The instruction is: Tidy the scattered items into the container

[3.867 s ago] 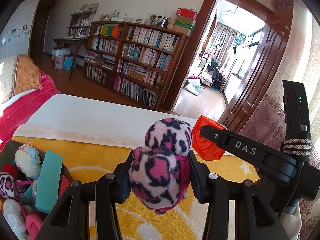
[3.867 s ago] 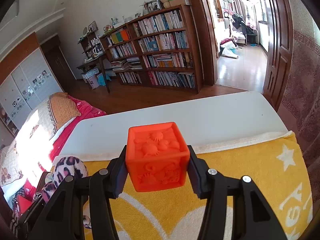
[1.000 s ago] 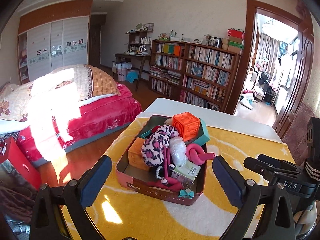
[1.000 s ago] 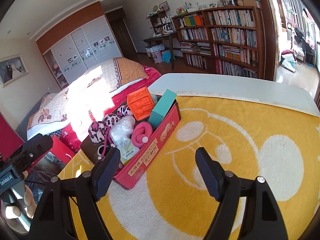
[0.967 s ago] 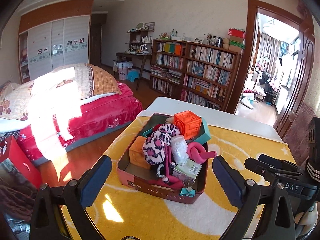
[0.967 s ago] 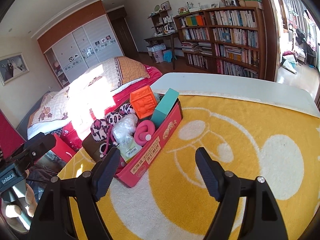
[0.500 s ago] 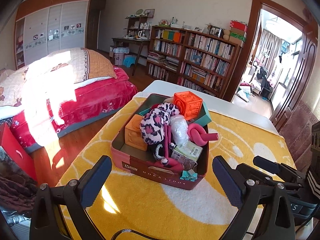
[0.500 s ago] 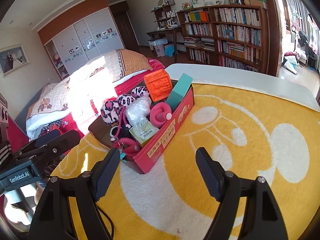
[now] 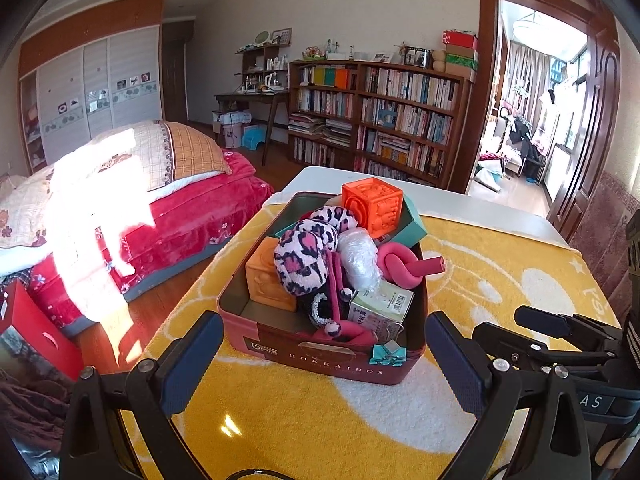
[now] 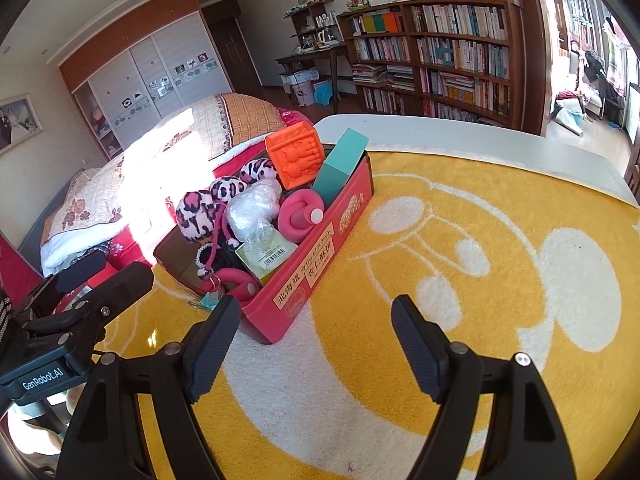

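The left gripper (image 9: 320, 364) is hanging with its pads spread wide and nothing between them, pointing down at the near short end of the red tin (image 9: 320, 354), which is lying straight ahead on the yellow towel (image 9: 500, 280). The tin's long axis is running away from this gripper toward the white table edge (image 9: 480, 204), so the two pads are flanking the tin's near wall without touching it. The right gripper (image 10: 316, 350) is also standing open and empty, hovering beside the tin's near right corner with bare towel ahead of it. By my reading the left hand is the nearer one and better lined up. Inside the tin, the orange cube (image 9: 372, 204) is perching on top at the far end beside the teal box (image 10: 340, 166); the leopard plush (image 9: 306, 254), pink knotted tube (image 9: 400, 266), crinkled plastic wrap (image 9: 358, 258) and a barcoded carton (image 9: 382, 306) are heaping above the rim. No loose item is showing on the towel, so the sorting looks nearly finished. A small teal bow (image 9: 388, 354) is sitting at the tin's front wall, right where a closing pad could snag.
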